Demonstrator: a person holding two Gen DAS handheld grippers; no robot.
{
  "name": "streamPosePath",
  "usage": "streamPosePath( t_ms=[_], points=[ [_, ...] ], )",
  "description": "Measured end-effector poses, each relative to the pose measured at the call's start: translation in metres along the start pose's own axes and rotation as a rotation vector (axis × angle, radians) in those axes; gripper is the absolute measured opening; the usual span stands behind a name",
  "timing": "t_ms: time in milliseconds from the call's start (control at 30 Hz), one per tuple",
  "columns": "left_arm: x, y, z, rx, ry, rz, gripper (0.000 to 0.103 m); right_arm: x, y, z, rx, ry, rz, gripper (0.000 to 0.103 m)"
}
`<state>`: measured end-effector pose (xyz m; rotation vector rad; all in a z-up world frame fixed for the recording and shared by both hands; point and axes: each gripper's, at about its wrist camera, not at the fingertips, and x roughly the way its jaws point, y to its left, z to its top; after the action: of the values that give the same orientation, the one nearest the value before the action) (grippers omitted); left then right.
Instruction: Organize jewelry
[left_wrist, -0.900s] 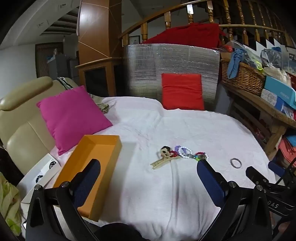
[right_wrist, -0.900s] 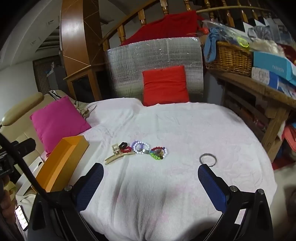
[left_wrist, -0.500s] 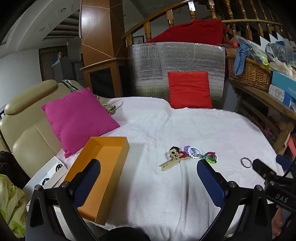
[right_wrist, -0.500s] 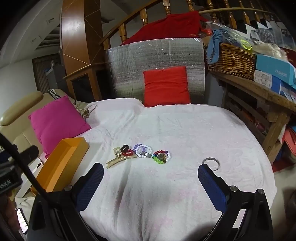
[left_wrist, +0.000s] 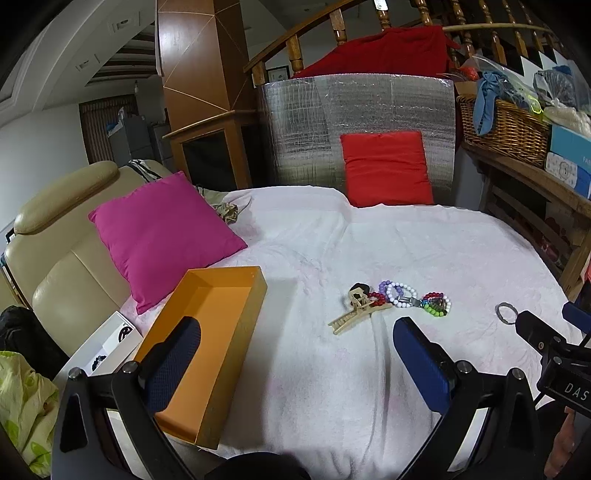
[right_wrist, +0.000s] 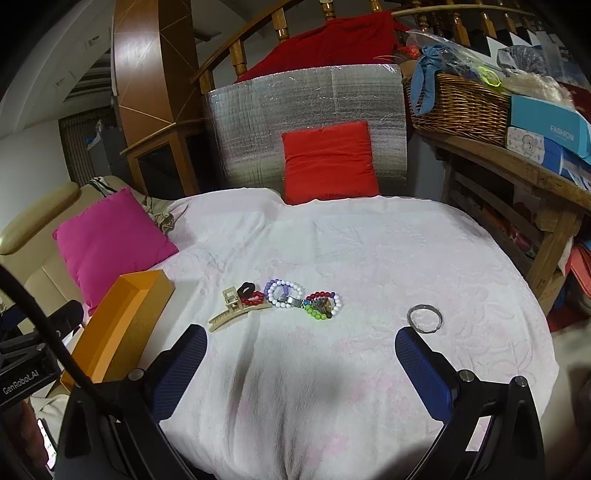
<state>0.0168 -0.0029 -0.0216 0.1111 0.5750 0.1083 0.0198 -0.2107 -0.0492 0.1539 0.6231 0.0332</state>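
Both grippers (left_wrist: 295, 354) (right_wrist: 301, 356) gape wide, empty; the bead bracelets (right_wrist: 303, 297) look tangled, probably dragging the hair claw (right_wrist: 236, 314) along.

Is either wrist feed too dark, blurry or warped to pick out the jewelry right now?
Left wrist: sharp, evenly lit; beaded bracelets and hair clip distinct; fisheye bends the edges; dark corners.
Right wrist: also sharp; metal ring distinct beside the right claw; soft shadow on the white cover; railing bowed.
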Motion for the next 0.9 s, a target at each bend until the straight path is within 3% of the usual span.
streamPosePath(
  t_ms=[900],
  points=[
    [0.0068, -0.0037, 0.0003, 0.022, 0.018, 0.016, 0.103, 0.0100, -0.0019, -0.0041, 0.013, 0.020, 0.000, 0.103]
  ],
)
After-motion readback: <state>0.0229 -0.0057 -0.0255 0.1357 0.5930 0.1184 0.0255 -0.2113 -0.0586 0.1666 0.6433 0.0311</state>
